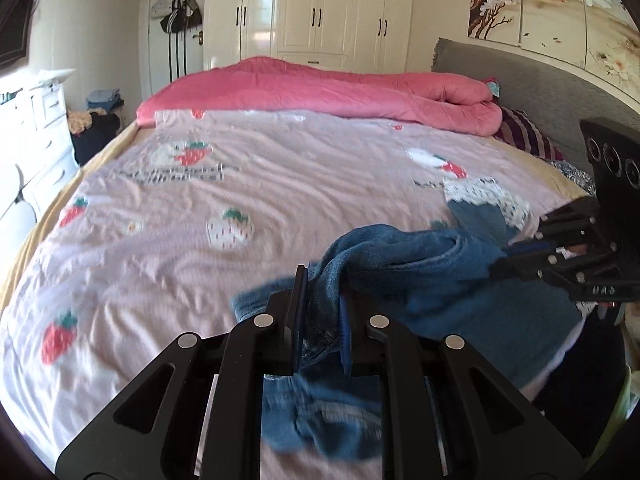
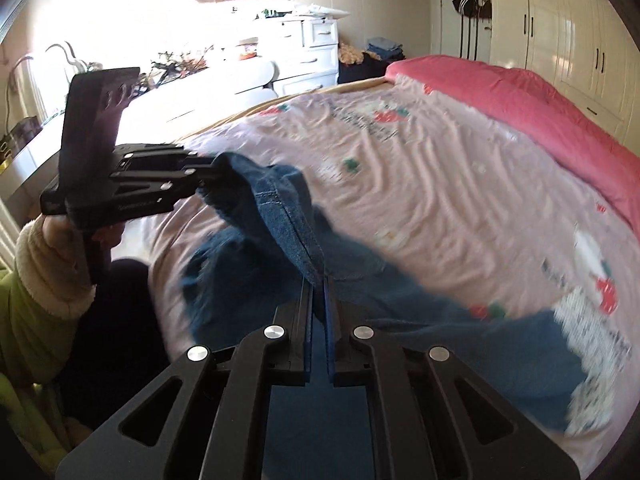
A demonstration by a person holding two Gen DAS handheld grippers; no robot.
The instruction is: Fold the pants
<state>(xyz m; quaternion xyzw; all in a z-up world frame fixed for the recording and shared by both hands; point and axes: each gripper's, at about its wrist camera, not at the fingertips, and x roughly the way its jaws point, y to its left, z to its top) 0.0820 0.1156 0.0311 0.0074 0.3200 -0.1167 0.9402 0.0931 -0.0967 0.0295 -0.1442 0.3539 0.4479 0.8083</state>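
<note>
Pinching a bunched fold of the blue denim pants between its fingers, the left gripper holds the cloth lifted, with more denim hanging just below it over the pink strawberry bedsheet. To its right, the right gripper is clamped on another edge of the same pants, the fabric stretched between the two. Beyond both grippers lies a rolled pink quilt, with white wardrobes behind it.
</note>
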